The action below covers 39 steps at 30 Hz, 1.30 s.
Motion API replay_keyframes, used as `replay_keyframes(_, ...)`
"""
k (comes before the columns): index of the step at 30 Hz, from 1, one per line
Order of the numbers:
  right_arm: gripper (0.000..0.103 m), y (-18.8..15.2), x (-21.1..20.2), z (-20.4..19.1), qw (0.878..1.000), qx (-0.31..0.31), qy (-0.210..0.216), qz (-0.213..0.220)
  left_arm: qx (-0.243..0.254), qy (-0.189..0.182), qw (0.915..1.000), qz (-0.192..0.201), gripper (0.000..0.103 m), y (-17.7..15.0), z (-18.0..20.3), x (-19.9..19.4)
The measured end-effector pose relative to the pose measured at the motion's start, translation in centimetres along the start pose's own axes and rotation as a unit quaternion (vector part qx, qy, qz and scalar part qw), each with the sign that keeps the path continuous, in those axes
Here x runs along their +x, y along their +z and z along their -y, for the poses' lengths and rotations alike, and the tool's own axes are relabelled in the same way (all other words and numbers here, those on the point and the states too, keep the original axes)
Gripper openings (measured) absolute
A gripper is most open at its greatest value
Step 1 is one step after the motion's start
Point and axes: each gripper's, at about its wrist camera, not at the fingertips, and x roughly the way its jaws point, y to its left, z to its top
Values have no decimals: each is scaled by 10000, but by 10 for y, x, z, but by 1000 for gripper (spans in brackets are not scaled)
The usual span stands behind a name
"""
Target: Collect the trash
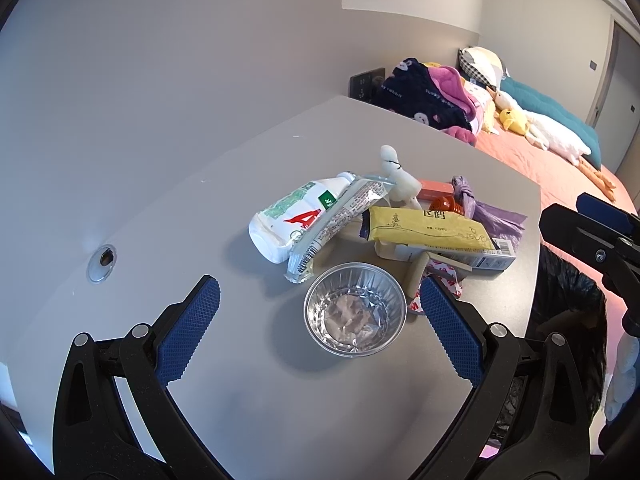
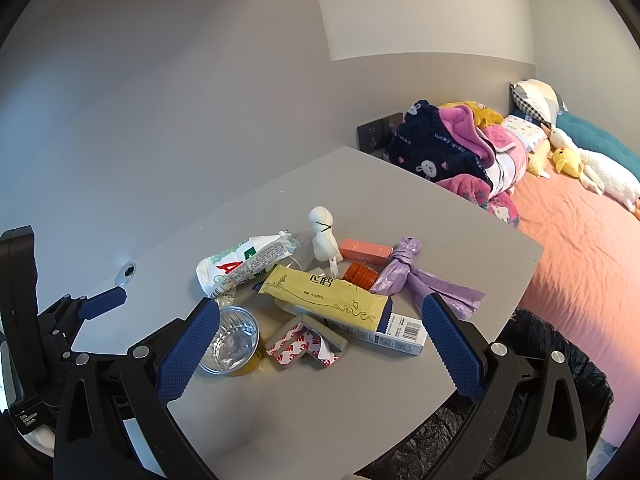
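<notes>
Hovering over trash pile (image 2: 312,292), both grippers' jaws wide apart, holding nothing

Bare desk (image 1: 168,200) lies open on the near side and toward the wall, up to the clear plastic cup (image 1: 355,309). Behind the cup, the white bottle (image 1: 286,216), yellow wrapper (image 2: 326,295), barcoded carton (image 2: 394,333) and purple bag (image 2: 420,278) crowd together, touching or overlapping.

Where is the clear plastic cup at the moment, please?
The clear plastic cup stands on the grey table between the open left gripper's fingers, beside the 3M tape.
</notes>
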Motion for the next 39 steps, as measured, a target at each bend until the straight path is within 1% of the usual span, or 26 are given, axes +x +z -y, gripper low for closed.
replay_keyframes(6, 100, -2, 5, 3, 10000, 9, 28, -77, -4, -13, 10000, -39, 97, 0, 1, 5)
replay_keyframes(11, 100, -5, 21, 9, 9995, 47, 51, -298, 46, 32, 10000, -79, 97, -1, 1, 14)
replay_keyframes(18, 100, -3, 43, 9, 9986, -95, -16, -521, -101, 21, 9992, -374, 97, -3, -6, 37)
replay_keyframes(25, 100, 0, 69, 7, 9967, -293, -24, -756, -123, 13, 9981, -596, 97, -3, -9, 57)
replay_keyframes(28, 100, 1, 83, 5, 9949, -473, -80, -890, -168, -22, 9971, -737, 92, -4, -11, 67)
replay_keyframes(29, 100, 1, 87, 5, 9941, -541, -106, -936, -176, -30, 9967, -787, 89, -4, -12, 70)
replay_keyframes(33, 95, 1, 106, 4, 9906, -803, -218, -1090, -280, -73, 9944, -1015, 81, -7, -16, 82)
replay_keyframes(38, 89, -2, 125, 2, 9841, -1173, -333, -1291, -332, -72, 9926, -1163, 79, -10, -19, 91)
replay_keyframes(39, 85, -3, 127, 2, 9829, -1229, -350, -1324, -319, -71, 9924, -1186, 79, -11, -19, 92)
